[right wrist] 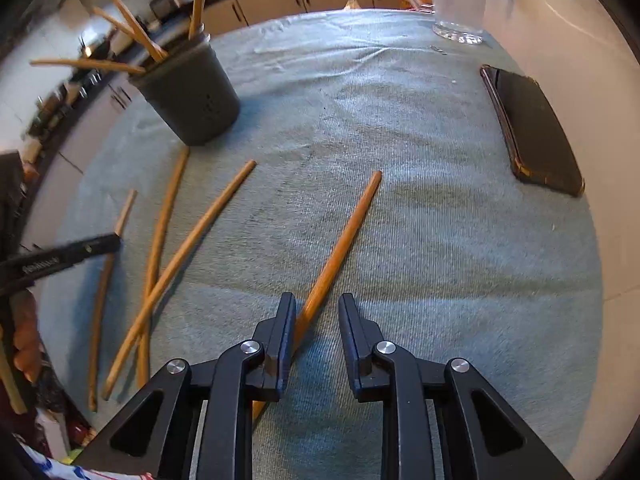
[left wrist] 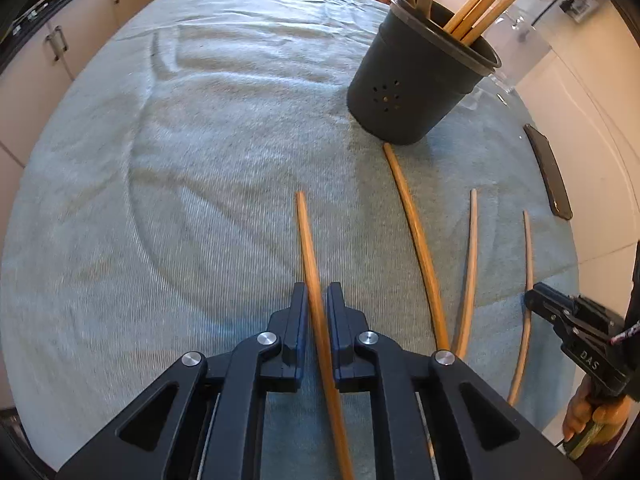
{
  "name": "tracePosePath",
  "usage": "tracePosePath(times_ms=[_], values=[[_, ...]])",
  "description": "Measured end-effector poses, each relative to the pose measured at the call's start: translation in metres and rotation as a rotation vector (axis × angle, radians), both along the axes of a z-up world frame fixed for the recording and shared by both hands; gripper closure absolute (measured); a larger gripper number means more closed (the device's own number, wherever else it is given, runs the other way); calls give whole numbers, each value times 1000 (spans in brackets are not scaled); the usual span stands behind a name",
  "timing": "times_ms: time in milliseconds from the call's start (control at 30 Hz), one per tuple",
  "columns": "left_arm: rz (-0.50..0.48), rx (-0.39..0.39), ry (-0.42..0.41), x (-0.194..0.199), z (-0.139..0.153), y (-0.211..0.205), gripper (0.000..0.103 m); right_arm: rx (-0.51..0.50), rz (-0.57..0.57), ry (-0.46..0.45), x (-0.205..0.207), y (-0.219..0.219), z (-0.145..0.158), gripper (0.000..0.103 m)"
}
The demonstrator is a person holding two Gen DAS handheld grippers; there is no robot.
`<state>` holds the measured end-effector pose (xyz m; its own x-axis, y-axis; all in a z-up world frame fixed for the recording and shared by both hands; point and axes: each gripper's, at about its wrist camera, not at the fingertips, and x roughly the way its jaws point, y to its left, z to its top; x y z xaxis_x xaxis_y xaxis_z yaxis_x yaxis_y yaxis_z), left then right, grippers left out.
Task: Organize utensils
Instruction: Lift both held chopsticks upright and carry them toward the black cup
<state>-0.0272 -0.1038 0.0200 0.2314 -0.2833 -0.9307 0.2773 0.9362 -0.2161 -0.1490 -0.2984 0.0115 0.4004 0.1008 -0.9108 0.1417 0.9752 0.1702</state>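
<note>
Several wooden chopsticks lie on a grey-green cloth. My left gripper (left wrist: 318, 292) is low over the cloth with one chopstick (left wrist: 306, 236) between its fingers, which are nearly closed around it but show small gaps. A dark holder cup (left wrist: 416, 76) with several chopsticks in it stands beyond to the right. My right gripper (right wrist: 317, 304) is open over another chopstick (right wrist: 348, 228), which passes by its left finger. The cup (right wrist: 192, 96) stands at far left in the right wrist view. The left gripper's tip (right wrist: 96, 246) shows there, beside three more chopsticks (right wrist: 192, 240).
A dark phone (right wrist: 532, 128) lies at the cloth's right edge; it also shows in the left wrist view (left wrist: 548, 168). A clear glass jug (right wrist: 458, 4) stands at the back right. Cabinets run beyond the table.
</note>
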Motion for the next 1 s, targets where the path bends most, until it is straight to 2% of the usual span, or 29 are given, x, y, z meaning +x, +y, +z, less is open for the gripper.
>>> tracePosePath(times_ms=[267, 500, 567, 767, 867, 1000], values=[[-67, 33, 4, 13, 2, -9, 94, -92, -16, 163, 47, -7, 1, 81], [-84, 33, -11, 22, 1, -15, 94, -139, -15, 226, 76, -1, 1, 81], [-73, 22, -15, 23, 1, -14, 94, -144, -24, 214, 80, 0, 2, 82], [-37, -15, -36, 20, 1, -7, 97, -187, 3, 123, 79, 14, 3, 96], [-18, -50, -69, 11, 10, -1, 98, -188, 6, 56, 64, 23, 10, 97], [7, -118, -145, -7, 38, 13, 98, -159, -7, -63, 41, 26, 36, 97]])
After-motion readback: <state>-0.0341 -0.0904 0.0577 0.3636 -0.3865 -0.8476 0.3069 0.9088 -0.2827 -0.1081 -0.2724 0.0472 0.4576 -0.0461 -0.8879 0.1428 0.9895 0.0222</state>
